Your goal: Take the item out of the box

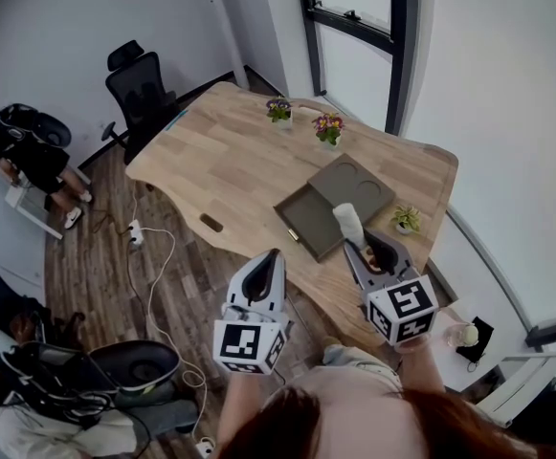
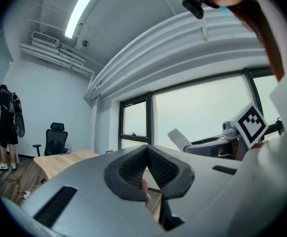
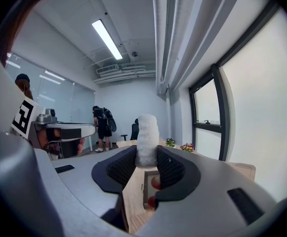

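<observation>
An open dark olive box (image 1: 308, 220) lies on the wooden table (image 1: 230, 161), and a flat part with two round recesses (image 1: 359, 185) lies against its far side. My right gripper (image 1: 366, 245) is raised above the box's near edge, shut on a white fuzzy cylinder (image 1: 347, 223) that sticks out past the fingertips. In the right gripper view the white cylinder (image 3: 147, 139) stands pinched between the pads of that gripper (image 3: 146, 154), with the box (image 3: 150, 189) far below. My left gripper (image 1: 274, 256) hovers off the table's near edge; its jaws (image 2: 146, 149) meet with nothing between them.
Two small flower pots (image 1: 279, 110) (image 1: 328, 127) stand at the table's far side, and a little plant (image 1: 407, 219) sits right of the box. A black office chair (image 1: 139, 89) is at the table's far left end. A person (image 1: 29, 156) stands by the left wall. Cables and a power strip (image 1: 134, 232) lie on the floor.
</observation>
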`<action>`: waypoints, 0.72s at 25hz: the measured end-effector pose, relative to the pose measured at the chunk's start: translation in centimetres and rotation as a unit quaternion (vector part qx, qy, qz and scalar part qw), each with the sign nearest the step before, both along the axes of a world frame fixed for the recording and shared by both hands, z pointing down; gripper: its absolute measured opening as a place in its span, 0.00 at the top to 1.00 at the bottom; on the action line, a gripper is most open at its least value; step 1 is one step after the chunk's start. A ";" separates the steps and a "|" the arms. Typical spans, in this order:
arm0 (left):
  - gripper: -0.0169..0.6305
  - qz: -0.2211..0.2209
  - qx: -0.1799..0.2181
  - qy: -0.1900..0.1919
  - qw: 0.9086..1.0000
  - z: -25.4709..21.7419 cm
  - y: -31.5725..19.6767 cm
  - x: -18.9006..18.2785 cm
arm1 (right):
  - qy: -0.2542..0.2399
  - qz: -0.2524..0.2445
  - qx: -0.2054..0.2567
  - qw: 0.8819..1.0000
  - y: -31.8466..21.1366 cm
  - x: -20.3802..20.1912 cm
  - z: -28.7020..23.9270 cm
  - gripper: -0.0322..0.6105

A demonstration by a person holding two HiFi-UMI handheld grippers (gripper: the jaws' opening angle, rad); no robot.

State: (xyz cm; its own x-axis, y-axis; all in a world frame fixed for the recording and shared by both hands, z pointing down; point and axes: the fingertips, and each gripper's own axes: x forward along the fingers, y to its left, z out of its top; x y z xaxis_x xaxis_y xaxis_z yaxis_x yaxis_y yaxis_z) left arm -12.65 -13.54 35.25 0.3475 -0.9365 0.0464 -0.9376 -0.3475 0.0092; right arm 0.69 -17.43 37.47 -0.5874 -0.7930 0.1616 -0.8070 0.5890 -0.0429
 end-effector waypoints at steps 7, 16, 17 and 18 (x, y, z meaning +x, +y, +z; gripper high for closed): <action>0.97 0.004 0.000 0.000 1.000 -0.2 -1.1 0.3 | 0.000 -0.002 0.002 1.000 -0.5 0.2 -0.2 0.76; 0.97 0.005 -0.006 -0.008 1.000 0.2 -2.3 0.5 | -0.003 -0.005 -0.005 1.000 -1.5 0.6 0.2 0.76; 0.97 0.004 -0.007 -0.009 1.000 0.2 -2.5 0.5 | -0.003 -0.006 -0.006 1.000 -1.7 0.6 0.2 0.77; 0.97 0.004 -0.008 -0.009 1.000 0.2 -2.6 0.5 | -0.003 -0.007 -0.006 1.000 -1.8 0.6 0.3 0.77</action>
State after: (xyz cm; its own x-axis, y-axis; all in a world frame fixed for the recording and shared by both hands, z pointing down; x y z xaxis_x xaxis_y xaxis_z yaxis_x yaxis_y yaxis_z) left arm -12.16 -16.15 35.50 0.3538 -0.9329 0.0678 -0.9349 -0.3548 -0.0031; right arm 1.24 -19.23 37.77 -0.5991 -0.7830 0.1676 -0.7987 0.5991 -0.0558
